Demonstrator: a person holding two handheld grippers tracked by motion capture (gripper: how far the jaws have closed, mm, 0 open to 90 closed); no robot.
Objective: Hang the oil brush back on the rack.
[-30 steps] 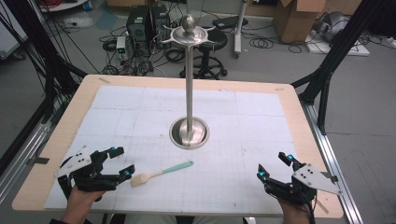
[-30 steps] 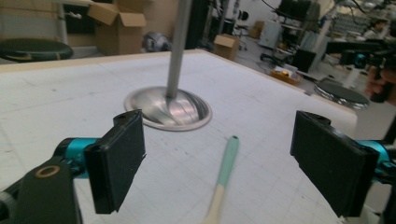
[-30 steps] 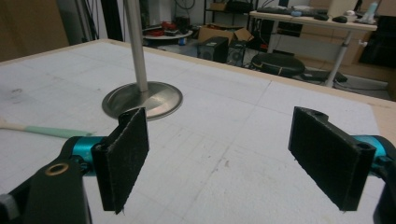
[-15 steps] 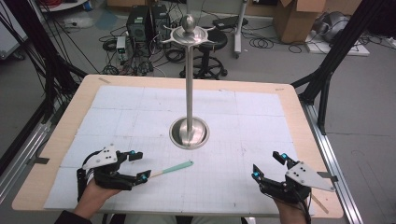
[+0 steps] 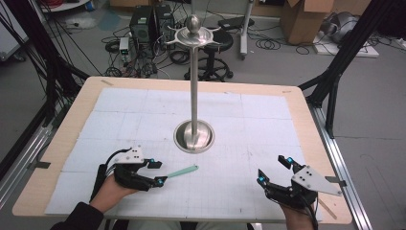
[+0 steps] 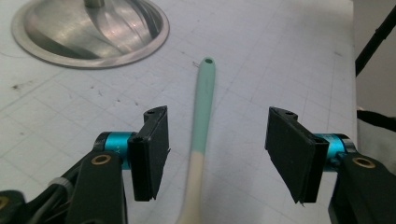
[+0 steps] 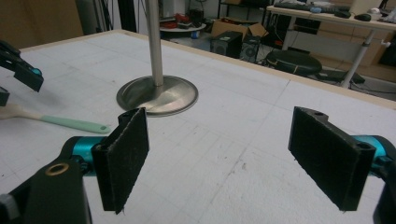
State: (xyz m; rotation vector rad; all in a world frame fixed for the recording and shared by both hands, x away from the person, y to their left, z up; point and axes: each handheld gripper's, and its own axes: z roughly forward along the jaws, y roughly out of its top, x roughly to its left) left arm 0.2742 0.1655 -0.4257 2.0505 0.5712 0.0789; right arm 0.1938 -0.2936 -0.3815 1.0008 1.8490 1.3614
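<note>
A spatula [image 5: 183, 170] with a mint-green handle and a cream near end lies flat on the white mat, in front of the metal stand. My left gripper [image 5: 158, 172] sits low over its cream end. In the left gripper view the spatula [image 6: 204, 107] runs between the two pads of the left gripper [image 6: 217, 149] with a gap on each side. The jaws have just been closing and touch nothing. My right gripper [image 5: 274, 170] rests open near the front right of the mat. The right gripper [image 7: 219, 154] has nothing between its pads.
A tall metal stand with a round dished base [image 5: 194, 136] and a thin pole [image 5: 194, 86] rises at the mat's centre, just beyond the spatula tip. The wooden table edge [image 5: 57, 143] frames the mat. Cables, boxes and a stool sit on the floor behind.
My left gripper has slid right along the mat to straddle the spatula's cream end, and its jaws have narrowed. The spatula and the right gripper have stayed put.
</note>
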